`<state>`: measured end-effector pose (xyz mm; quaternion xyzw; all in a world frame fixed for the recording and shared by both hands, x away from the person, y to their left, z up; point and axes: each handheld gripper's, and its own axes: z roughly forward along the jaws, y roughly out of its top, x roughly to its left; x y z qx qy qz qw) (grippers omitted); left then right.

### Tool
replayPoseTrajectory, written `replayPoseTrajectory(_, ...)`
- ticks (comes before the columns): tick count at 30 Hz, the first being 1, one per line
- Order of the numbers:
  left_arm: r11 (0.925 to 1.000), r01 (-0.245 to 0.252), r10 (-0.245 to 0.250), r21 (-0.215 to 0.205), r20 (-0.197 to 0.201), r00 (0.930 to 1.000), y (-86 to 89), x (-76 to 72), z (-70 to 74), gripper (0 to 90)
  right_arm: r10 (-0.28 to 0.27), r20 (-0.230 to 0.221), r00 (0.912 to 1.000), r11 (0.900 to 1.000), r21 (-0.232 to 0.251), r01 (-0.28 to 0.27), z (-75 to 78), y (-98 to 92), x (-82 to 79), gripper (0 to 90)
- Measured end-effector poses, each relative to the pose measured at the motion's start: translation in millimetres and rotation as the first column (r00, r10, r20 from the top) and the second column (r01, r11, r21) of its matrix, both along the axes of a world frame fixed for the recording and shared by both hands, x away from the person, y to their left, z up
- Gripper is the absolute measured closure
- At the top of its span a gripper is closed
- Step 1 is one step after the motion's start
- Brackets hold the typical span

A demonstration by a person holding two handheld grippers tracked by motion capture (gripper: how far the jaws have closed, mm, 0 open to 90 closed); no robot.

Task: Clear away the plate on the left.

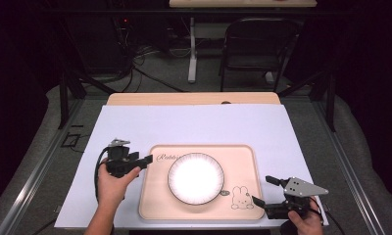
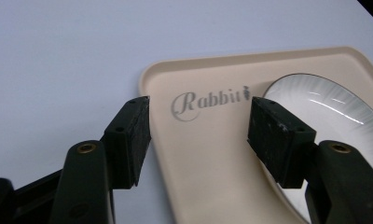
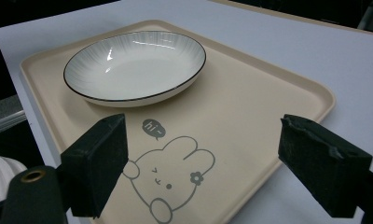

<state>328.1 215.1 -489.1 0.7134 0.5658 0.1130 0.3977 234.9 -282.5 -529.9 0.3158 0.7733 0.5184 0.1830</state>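
A white plate (image 1: 195,177) with a dark rim sits in the middle of a beige tray (image 1: 160,196) that bears a rabbit drawing (image 1: 241,198) and the word "Rabbit". My left gripper (image 1: 147,160) hovers at the tray's left edge, open, with nothing between its jaws. In the left gripper view the tray corner (image 2: 208,140) and the plate's edge (image 2: 324,105) lie beyond the left gripper (image 2: 198,126). My right gripper (image 1: 263,191) stands open at the tray's right front corner. In the right gripper view the plate (image 3: 134,65) and the rabbit drawing (image 3: 170,179) lie ahead of the right gripper (image 3: 203,163).
The tray rests on a white sheet (image 1: 194,125) over a wooden table (image 1: 194,98). A black folding chair (image 1: 255,46) and a table leg (image 1: 192,49) stand beyond the far edge. Metal rails (image 1: 32,176) run along both sides.
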Motion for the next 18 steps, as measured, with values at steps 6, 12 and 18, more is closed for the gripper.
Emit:
replayPoseTrajectory(6, 0.9967, -0.079, 0.079, -0.02, 0.005, 0.9969, 31.3, -11.5, -5.2, 39.0, 0.0, -0.003, 1.0, 1.0, -0.001, 0.0, 0.0, 0.1, 0.1, 15.2)
replayPoseTrajectory(12, 0.9914, -0.128, 0.128, -0.028, 0.0, 0.9918, 51.5, -21.5, -13.1, 39.0, -0.001, -0.005, 1.0, 1.0, -0.001, 0.001, 0.1, 0.3, -0.1, 15.2)
replayPoseTrajectory(18, 0.9874, -0.154, 0.154, -0.036, -0.004, 0.988, 60.8, -29.6, -24.8, 39.0, 0.0, -0.003, 1.0, 1.0, -0.001, 0.0, 0.0, 0.2, 0.1, 15.2)
